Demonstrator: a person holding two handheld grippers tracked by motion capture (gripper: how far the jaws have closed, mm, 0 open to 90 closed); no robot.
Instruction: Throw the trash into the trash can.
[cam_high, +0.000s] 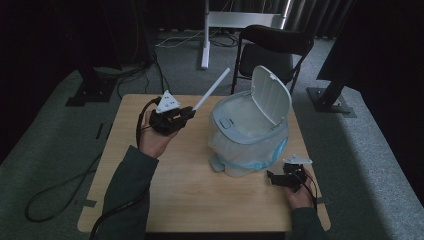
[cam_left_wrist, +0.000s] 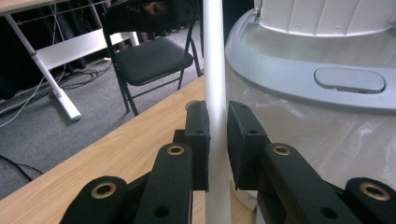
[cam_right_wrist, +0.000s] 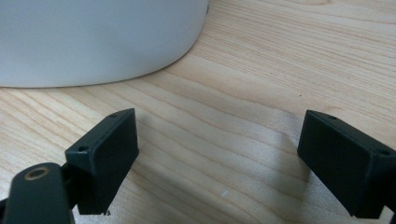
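My left gripper (cam_high: 188, 113) is held up over the left half of the wooden table (cam_high: 200, 200), shut on a long white rod (cam_high: 212, 89). The rod slants up and right toward a white pedal bin (cam_high: 250, 125). In the left gripper view both pads clamp the rod (cam_left_wrist: 215, 70), with the gripper (cam_left_wrist: 217, 135) close to the bin's grey rim (cam_left_wrist: 289, 74). The bin's lid (cam_high: 271, 95) stands open and a clear bag lines the bin. My right gripper (cam_high: 272, 176) rests low at the table's right front, open, beside the bin's base (cam_right_wrist: 93, 37); nothing lies between its jaws (cam_right_wrist: 219, 154).
A black folding chair (cam_high: 272, 50) stands behind the table, and the chair (cam_left_wrist: 149, 56) also appears past the table edge in the left gripper view. Cables lie on the grey floor at the left (cam_high: 60, 190). Bare tabletop (cam_right_wrist: 224, 93) lies in front of the right gripper.
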